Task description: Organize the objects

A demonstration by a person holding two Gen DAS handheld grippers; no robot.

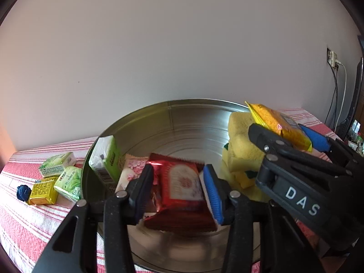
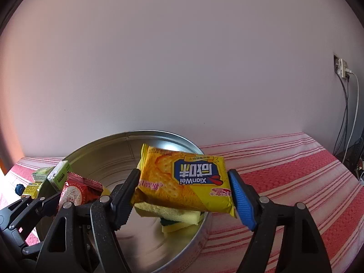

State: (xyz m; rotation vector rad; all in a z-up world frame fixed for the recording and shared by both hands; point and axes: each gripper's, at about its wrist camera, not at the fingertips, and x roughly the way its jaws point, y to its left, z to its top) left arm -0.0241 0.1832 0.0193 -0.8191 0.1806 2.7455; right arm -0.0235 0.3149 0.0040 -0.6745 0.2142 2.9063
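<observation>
Both clamped over the tin (image 1: 193,118): left gripper (image 1: 179,190) pinches red packet (image 1: 182,186), right gripper (image 2: 184,193) the yellow cracker pack (image 2: 184,182); crowded release risks collision.

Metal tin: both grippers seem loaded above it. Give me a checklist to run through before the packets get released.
1. Left gripper shut on the red packet: ok.
2. Right gripper shut on the yellow cracker packet: ok.
3. Red packet over the metal tin: ok.
4. Cracker packet over the tin: ok, though it hangs near the right rim above the yellow sponges.
5. Free floor inside the tin: ok, bare metal shows in the middle.
6. Grippers apart from each other: cannot tell, they look very close.
</observation>
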